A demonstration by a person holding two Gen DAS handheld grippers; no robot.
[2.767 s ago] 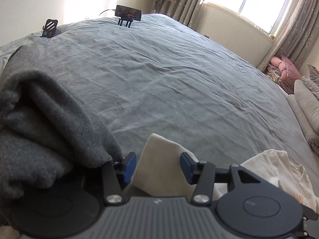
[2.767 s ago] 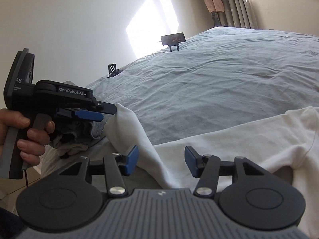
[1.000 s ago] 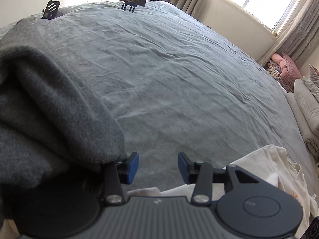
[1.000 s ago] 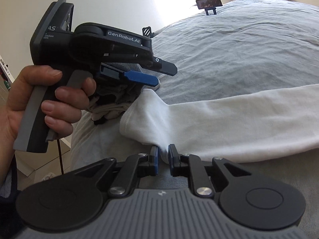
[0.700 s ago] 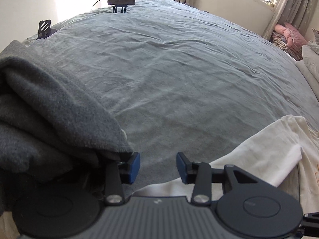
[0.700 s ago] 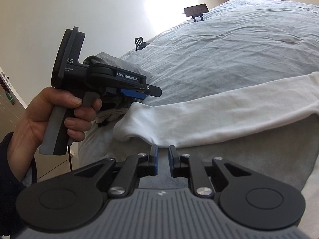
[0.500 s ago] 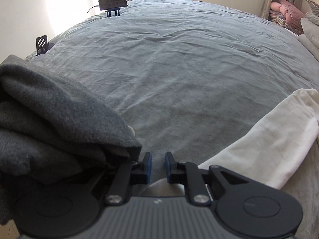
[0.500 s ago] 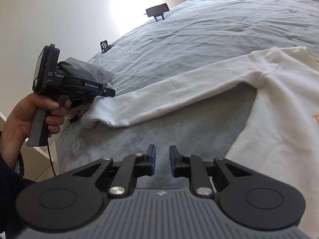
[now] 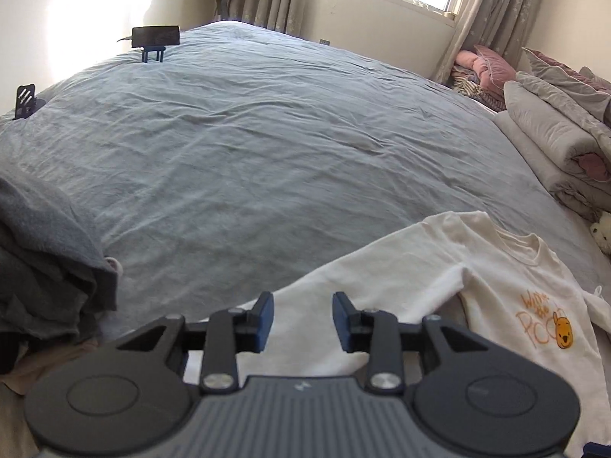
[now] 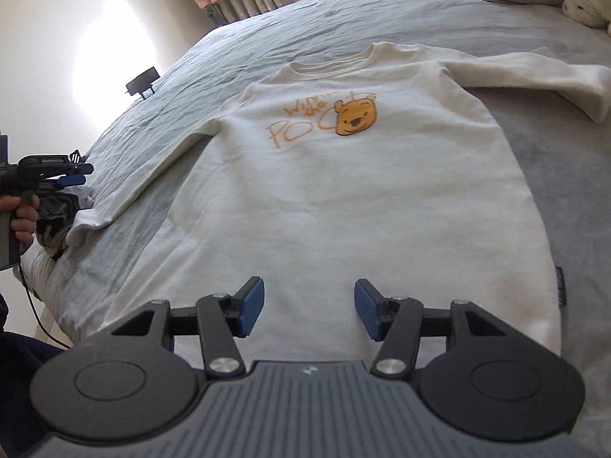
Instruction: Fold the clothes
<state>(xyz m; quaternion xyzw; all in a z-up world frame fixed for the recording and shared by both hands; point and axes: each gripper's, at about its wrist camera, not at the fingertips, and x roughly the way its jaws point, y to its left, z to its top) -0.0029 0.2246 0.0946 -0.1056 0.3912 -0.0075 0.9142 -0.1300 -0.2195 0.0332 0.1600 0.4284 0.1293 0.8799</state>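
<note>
A cream long-sleeved sweatshirt [image 10: 355, 191] with an orange bear print lies face up and spread flat on the grey bed [image 10: 401, 11], both sleeves stretched out to the sides. My right gripper [image 10: 308, 311] is open and empty just above its bottom hem. My left gripper [image 9: 303, 320] is open and empty over the end of the left sleeve [image 9: 324, 328]; the right wrist view shows it [image 10: 72, 179] hand-held beside that sleeve's cuff [image 10: 89, 221]. The sweatshirt's body shows at the lower right of the left wrist view [image 9: 534, 313].
A heap of dark grey clothes [image 9: 42, 267] sits at the bed's left edge by my left gripper. Folded grey bedding [image 9: 553, 141] and a white plush toy [image 10: 586, 2] lie at the bed's head. A phone on a stand [image 9: 154, 38] sits at the far edge.
Both grippers closed, the right one on the left sleeve, and drew it out straight. Both have now opened and let go. My right gripper moved to the sweatshirt's bottom hem.
</note>
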